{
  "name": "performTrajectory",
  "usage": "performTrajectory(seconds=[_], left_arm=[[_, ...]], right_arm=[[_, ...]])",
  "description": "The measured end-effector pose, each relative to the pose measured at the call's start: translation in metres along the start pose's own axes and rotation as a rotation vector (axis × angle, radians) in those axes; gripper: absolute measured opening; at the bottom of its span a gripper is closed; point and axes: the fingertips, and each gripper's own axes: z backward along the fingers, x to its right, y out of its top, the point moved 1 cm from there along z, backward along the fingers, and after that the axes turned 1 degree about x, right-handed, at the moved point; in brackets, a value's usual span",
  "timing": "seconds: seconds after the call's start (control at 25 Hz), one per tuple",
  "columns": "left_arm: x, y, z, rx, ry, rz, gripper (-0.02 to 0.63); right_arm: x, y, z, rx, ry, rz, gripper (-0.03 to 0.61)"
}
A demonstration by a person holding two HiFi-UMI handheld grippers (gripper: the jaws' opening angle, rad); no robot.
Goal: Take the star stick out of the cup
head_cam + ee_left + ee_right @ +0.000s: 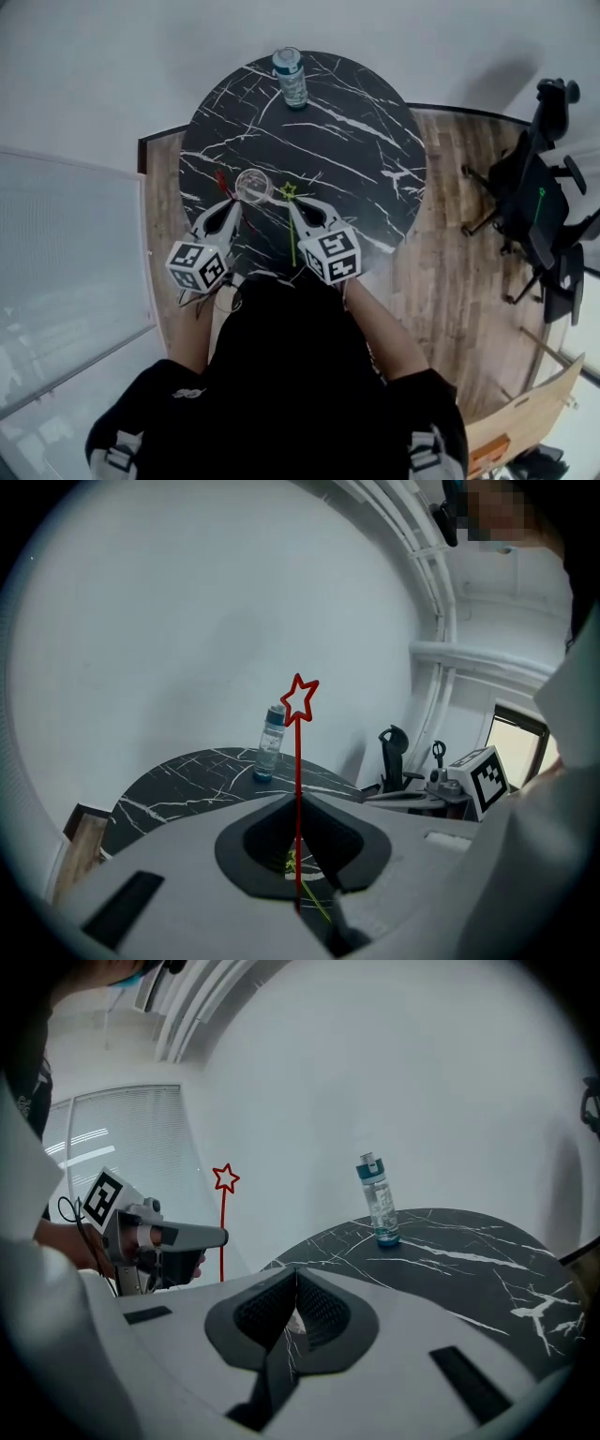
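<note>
Looking steeply down from the head view, we see a round black marble bench [356, 141] with white veins, standing on a wooden floor [450, 281]. A clear cup [253, 186] stands upright near the bench's front edge, between the tips of the two grippers.

The left gripper [296, 801] reaches toward the cup from the person's left. Its jaws are clamped on the thin stem of a red star stick [297, 761]. The stick stands upright between them, with its outlined star at the top against the white wall. From above, the red stick shows just left of the cup's rim. We cannot tell whether its lower end is inside the cup.

The right gripper [295, 1277] sits just right of the cup. Its jaws are pressed together, with nothing clearly held between them. A yellow-green star stick [289, 190] runs alongside this gripper, its star end nearest the cup.

A water bottle [291, 77] with a teal cap stands upright at the far edge of the bench, well apart from the cup. A black office chair [534, 197] stands on the floor off to the right.
</note>
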Motion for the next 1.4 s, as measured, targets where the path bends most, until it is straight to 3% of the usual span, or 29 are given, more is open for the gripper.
performTrajectory(seconds=[0.24,0.64,0.96,1.2,1.4], left_arm=[[0.002,-0.029,0.009,-0.047,0.031,0.024,0.009],[0.02,-0.092,-0.001,-0.199,-0.005,0.031,0.011],[0.029,-0.14,-0.017,-0.344,-0.028,-0.079,0.011],[0.029,-0.16,-0.031,-0.4,-0.042,-0.069,0.009],[0.031,-0.167,-0.054,-0.452,-0.072,-0.119,0.009]], right_arm=[[-0.006,-0.012,-0.002,-0.024,0.042,0.004,-0.002],[-0.009,-0.058,0.0,-0.107,0.059,-0.045,-0.002],[0.0,-0.087,0.004,-0.132,0.037,-0.098,-0.002],[0.006,-0.104,0.008,-0.141,0.005,-0.136,-0.002],[0.021,-0.113,0.015,-0.137,-0.046,-0.156,-0.002]])
